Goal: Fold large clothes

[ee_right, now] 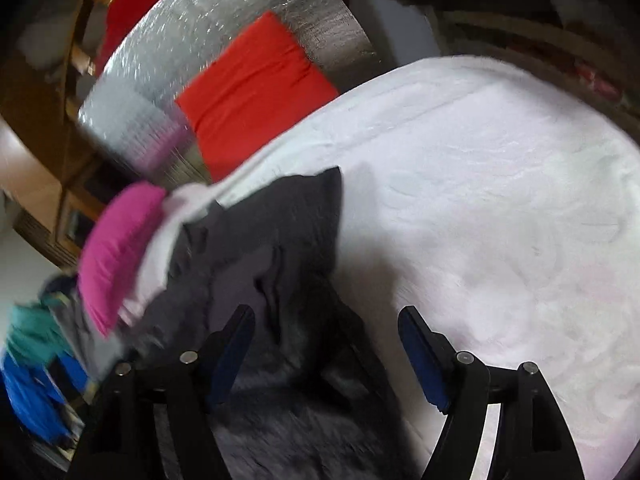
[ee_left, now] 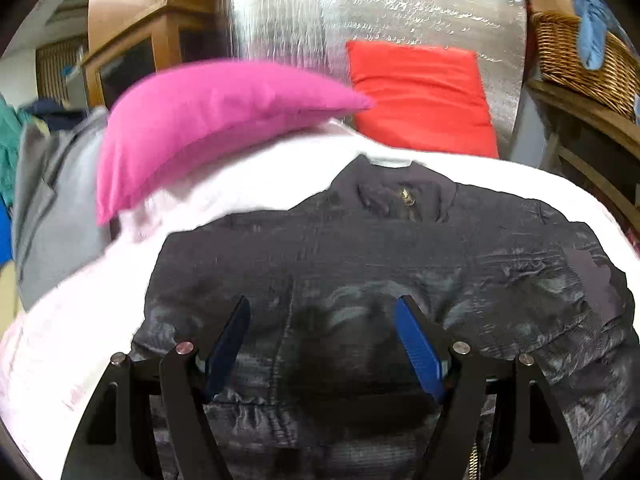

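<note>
The left gripper (ee_left: 322, 312) was held wide above the dark jacket (ee_left: 360, 260), nothing gripped, and the right gripper (ee_right: 326, 322) likewise stood wide over its edge. The jacket was spread flat on the white bed cover (ee_right: 500, 200), the pink pillow (ee_left: 200, 120) lying beyond its collar.

Slightly glossy dark jacket (ee_left: 360, 248) on fluffy white blanket (ee_right: 500, 200); wicker basket (ee_left: 580, 60).
</note>
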Tool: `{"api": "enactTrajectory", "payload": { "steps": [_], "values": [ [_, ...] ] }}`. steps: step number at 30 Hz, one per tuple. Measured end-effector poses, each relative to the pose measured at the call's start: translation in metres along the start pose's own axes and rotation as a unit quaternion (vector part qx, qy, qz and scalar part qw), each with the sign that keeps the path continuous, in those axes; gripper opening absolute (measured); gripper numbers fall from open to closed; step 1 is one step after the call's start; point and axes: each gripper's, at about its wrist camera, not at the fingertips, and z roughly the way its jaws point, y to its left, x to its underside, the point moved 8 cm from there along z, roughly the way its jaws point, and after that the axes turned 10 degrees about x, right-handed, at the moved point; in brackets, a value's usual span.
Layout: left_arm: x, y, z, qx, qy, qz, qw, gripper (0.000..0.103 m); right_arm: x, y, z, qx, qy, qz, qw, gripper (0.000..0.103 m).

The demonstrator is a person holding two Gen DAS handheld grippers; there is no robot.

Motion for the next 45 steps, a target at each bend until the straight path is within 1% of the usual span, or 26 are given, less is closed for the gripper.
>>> {"api": "enactTrajectory", "payload": {
  "steps": [1,2,3,4,5,6,8,9,11,12,13,16,17,18,19,20,23,27,29,32,33,37,39,41,45],
  "values": [
    [0.005,0.001,0.007,0.002,0.018,0.0,0.9998,0.076,-0.004,0.005,0.011,-0.009,0.009,0.008,1.0,0.077],
    [0.015,0.004,0.02,0.0,0.047,0.0,0.9989,0.076,-0.009,0.009,0.02,-0.012,0.017,0.013,1.0,0.077],
    [0.022,0.004,0.028,0.003,0.062,0.0,0.9981,0.076,-0.012,0.008,0.039,-0.015,0.035,0.025,0.999,0.077],
    [0.027,0.005,0.033,0.006,0.061,0.0,0.9981,0.077,-0.012,0.007,0.054,-0.018,0.054,0.035,0.998,0.066],
    [0.028,0.006,0.034,0.008,0.059,-0.004,0.9982,0.077,-0.011,0.008,0.062,-0.02,0.066,0.034,0.997,0.038],
    [0.028,0.006,0.034,0.009,0.06,-0.007,0.9981,0.077,-0.007,0.012,0.072,-0.005,0.075,0.006,0.997,0.016],
    [0.028,0.005,0.036,0.014,0.062,-0.007,0.9979,0.077,-0.004,0.015,0.074,0.02,0.056,-0.03,0.998,0.016],
    [0.028,0.006,0.037,0.017,0.062,-0.01,0.9979,0.077,-0.003,0.014,0.073,0.02,0.051,-0.027,0.998,0.016],
    [0.028,0.01,0.033,0.021,0.057,-0.013,0.9981,0.077,-0.004,0.01,0.069,0.025,0.041,-0.015,0.999,0.035],
    [0.027,0.01,0.028,0.028,0.055,-0.014,0.998,0.077,-0.002,0.008,0.061,0.03,0.04,-0.008,0.999,0.064],
    [0.026,0.011,0.022,0.035,0.055,-0.015,0.9978,0.077,0.0,0.007,0.052,0.024,0.042,-0.002,0.999,0.087],
    [0.03,0.024,-0.018,0.053,0.044,-0.035,0.997,0.077,0.013,0.004,0.009,0.018,0.018,-0.021,0.999,0.087],
    [0.035,0.035,-0.034,0.047,0.039,-0.046,0.9971,0.077,0.02,-0.002,-0.007,0.016,0.018,-0.027,0.999,0.087],
    [0.041,0.043,-0.045,0.044,0.04,-0.054,0.9967,0.078,0.034,-0.008,-0.024,0.011,0.023,-0.035,0.999,0.087],
    [0.051,0.054,-0.059,0.047,0.045,-0.065,0.9957,0.079,0.045,-0.013,-0.034,0.011,0.03,-0.042,0.999,0.087],
    [0.064,0.066,-0.074,0.05,0.055,-0.074,0.9945,0.079,0.055,-0.016,-0.04,0.012,0.039,-0.048,0.998,0.087],
    [0.106,0.098,-0.112,0.044,0.074,-0.1,0.9912,0.079,0.113,-0.041,-0.068,0.007,0.075,-0.057,0.996,0.087],
    [0.17,0.132,-0.164,0.048,0.094,-0.142,0.9843,0.079,0.181,-0.073,-0.106,-0.015,0.095,-0.044,0.994,0.087],
    [0.194,0.137,-0.182,0.049,0.105,-0.152,0.9816,0.079,0.204,-0.076,-0.112,-0.023,0.101,-0.036,0.994,0.087],
    [0.222,0.132,-0.2,0.052,0.117,-0.152,0.9801,0.079,0.228,-0.072,-0.126,-0.036,0.092,-0.039,0.994,0.088],
    [0.228,0.131,-0.203,0.051,0.118,-0.154,0.9796,0.079,0.236,-0.07,-0.13,-0.05,0.094,-0.031,0.994,0.087],
    [0.249,0.121,-0.207,0.054,0.134,-0.163,0.9759,0.079,0.255,-0.055,-0.13,-0.084,0.103,-0.016,0.991,0.087],
    [0.251,0.117,-0.209,0.049,0.134,-0.161,0.9766,0.079,0.264,-0.049,-0.128,-0.083,0.107,-0.021,0.991,0.087],
    [0.251,0.116,-0.209,0.042,0.135,-0.156,0.9777,0.079,0.268,-0.046,-0.129,-0.078,0.101,-0.027,0.992,0.087],
    [0.254,0.114,-0.208,0.036,0.141,-0.152,0.9776,0.079,0.271,-0.052,-0.132,-0.081,0.097,-0.017,0.992,0.085]
  ]
}}
